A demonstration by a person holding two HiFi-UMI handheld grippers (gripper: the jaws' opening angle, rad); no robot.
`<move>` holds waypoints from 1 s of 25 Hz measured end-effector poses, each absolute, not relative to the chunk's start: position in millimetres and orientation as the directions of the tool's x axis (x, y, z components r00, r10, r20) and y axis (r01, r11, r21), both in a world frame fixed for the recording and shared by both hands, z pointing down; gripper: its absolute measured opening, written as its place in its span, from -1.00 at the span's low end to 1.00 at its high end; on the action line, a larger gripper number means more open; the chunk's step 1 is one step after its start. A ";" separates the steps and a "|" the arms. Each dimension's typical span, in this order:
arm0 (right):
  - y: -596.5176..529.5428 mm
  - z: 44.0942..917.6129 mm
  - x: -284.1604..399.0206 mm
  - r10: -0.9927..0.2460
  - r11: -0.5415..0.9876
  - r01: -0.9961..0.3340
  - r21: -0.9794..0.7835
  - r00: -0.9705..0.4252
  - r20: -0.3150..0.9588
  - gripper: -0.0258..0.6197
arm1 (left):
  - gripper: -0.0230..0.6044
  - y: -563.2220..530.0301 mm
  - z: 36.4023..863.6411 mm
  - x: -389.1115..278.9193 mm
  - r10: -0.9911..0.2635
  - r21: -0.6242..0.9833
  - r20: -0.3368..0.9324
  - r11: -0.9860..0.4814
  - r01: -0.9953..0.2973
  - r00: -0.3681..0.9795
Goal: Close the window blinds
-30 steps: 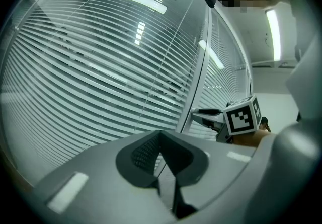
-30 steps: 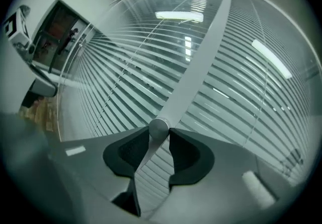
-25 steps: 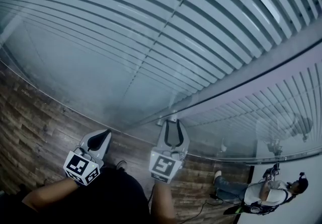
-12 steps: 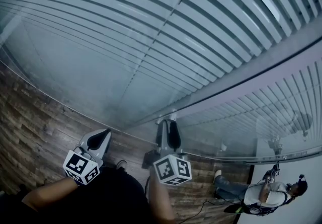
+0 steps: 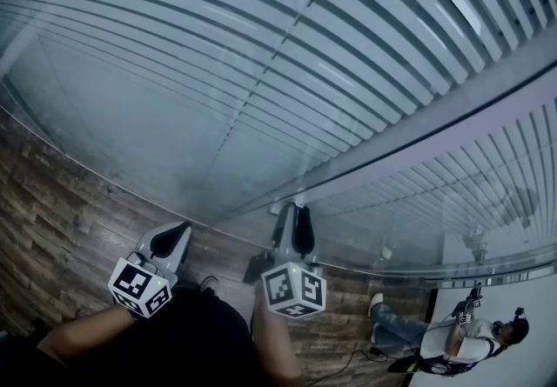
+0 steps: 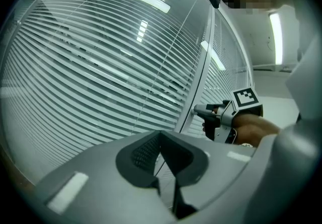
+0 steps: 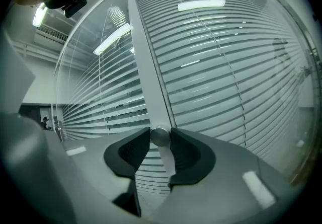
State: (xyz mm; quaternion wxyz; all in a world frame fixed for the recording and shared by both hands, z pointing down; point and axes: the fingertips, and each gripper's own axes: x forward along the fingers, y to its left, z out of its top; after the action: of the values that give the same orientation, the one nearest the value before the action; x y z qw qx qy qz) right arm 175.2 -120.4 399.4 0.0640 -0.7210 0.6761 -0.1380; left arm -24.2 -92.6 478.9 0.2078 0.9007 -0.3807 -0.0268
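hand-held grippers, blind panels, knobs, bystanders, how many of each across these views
hand-held grippers: 2, the left shut and empty, the right with jaws just closing on the knob
blind panels: 2, one left of the frame post, one right of it
knobs: 1
bystanders: 1
total: 6

- Office, by the look of it.
- Full-height glass partition (image 5: 130,124) with slat blinds (image 5: 365,46) behind the glass, and a metal frame post (image 7: 146,77).
- Ceiling strip lights (image 6: 275,34), wood-plank floor (image 5: 52,211).
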 end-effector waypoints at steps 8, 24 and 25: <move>-124.0 400.9 166.7 -0.986 -0.036 -0.991 0.129 0.057 0.159 -0.53 | -0.92 -95.1 479.0 -26.6 -0.698 0.394 0.103 -0.625 -0.674 0.708; -125.5 404.9 156.3 -0.967 0.061 -0.761 0.646 0.115 0.227 -0.52 | -0.92 -94.9 480.6 -29.8 -0.700 0.396 0.116 -0.618 -0.679 0.705; -125.8 404.7 156.7 -0.968 0.067 -0.754 0.653 0.109 0.226 -0.52 | -0.92 -95.2 481.2 -30.0 -0.701 0.402 0.117 -0.615 -0.679 0.704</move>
State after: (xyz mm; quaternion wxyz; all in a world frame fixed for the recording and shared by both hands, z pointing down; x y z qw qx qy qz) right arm 156.7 -125.8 404.7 -0.3370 -0.6642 0.6482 0.1585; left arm -30.0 -95.2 481.2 0.2126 0.8982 -0.3840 -0.0256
